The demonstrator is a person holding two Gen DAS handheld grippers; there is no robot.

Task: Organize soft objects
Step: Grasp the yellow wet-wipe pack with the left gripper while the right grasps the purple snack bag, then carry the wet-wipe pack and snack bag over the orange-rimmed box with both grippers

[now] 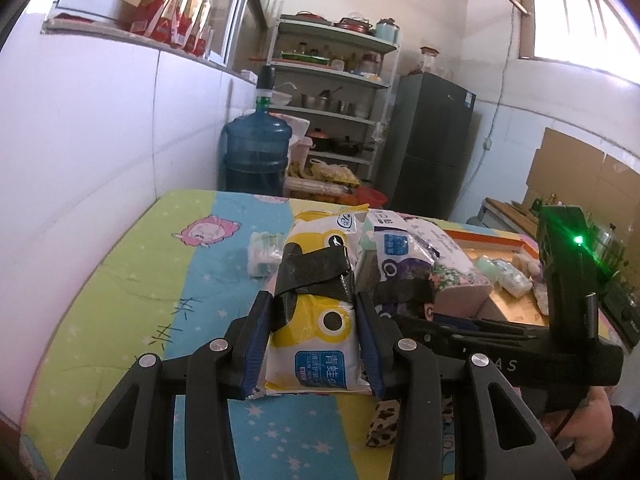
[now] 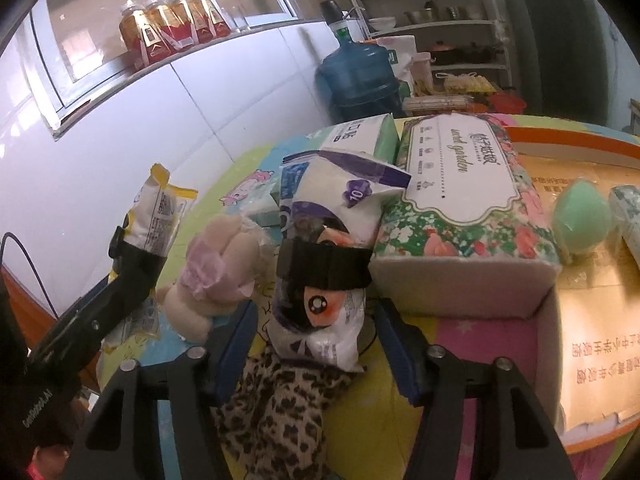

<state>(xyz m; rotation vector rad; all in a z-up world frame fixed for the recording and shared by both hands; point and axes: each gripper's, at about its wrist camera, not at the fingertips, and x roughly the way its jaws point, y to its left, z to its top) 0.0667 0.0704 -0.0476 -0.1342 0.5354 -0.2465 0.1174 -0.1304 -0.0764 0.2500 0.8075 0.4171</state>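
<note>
My left gripper is shut on a yellow and white wipes pack bound with black tape, held above the cartoon-print table cover. The right wrist view shows that same pack raised at the left. My right gripper stands open around a white and purple pack with a black band; a gap shows at each pad. This pack leans on a floral tissue pack. A pink and beige plush toy sits just left of it. A leopard-print cloth lies under the jaws.
A cardboard box at the right holds a green egg-shaped sponge and other packs. A green and white tissue pack lies behind. A small tissue pack lies on the cover. The wall runs along the left; a water jug stands beyond.
</note>
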